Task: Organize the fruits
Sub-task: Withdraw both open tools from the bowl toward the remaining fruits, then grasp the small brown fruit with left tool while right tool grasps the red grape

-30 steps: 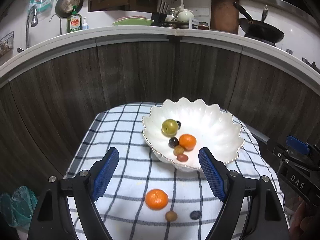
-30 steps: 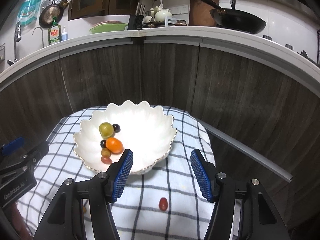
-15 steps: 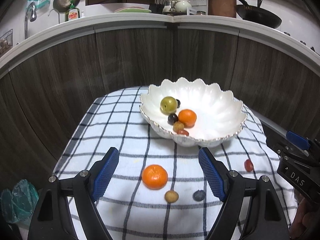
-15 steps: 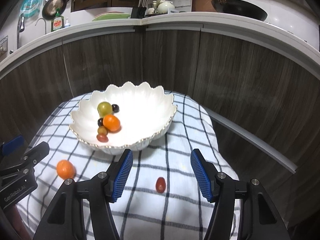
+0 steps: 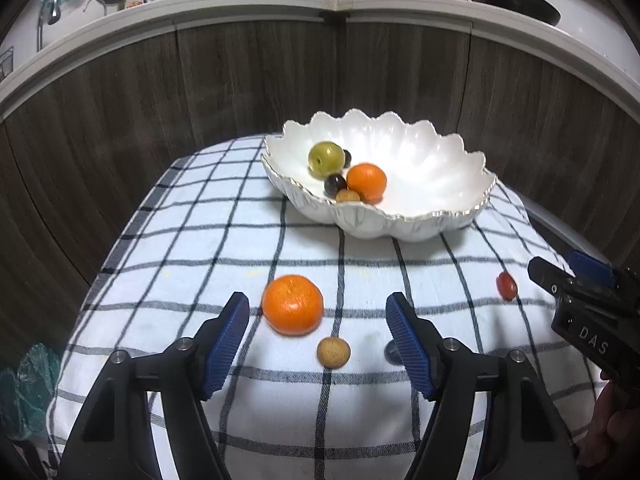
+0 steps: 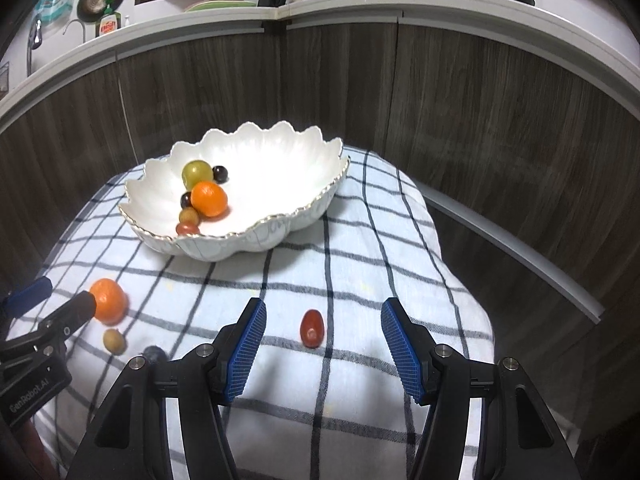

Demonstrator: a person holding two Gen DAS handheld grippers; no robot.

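The loose tangerine sits on the checked cloth just ahead of your left gripper, off toward its left pad; jaws are closing with nothing between them yet. The red grape tomato, long axis pointing away, lies ahead of your right gripper, whose fingers stand apart, empty. The white bowl lies beyond. The dark berry is half hidden behind the left gripper's right pad.

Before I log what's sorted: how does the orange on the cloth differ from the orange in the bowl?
The cloth orange lies loose on the checked cloth, alone ahead of the closing, empty left gripper. The bowl orange sits inside the white bowl, crowded against smaller fruits. Both are round, bright orange.
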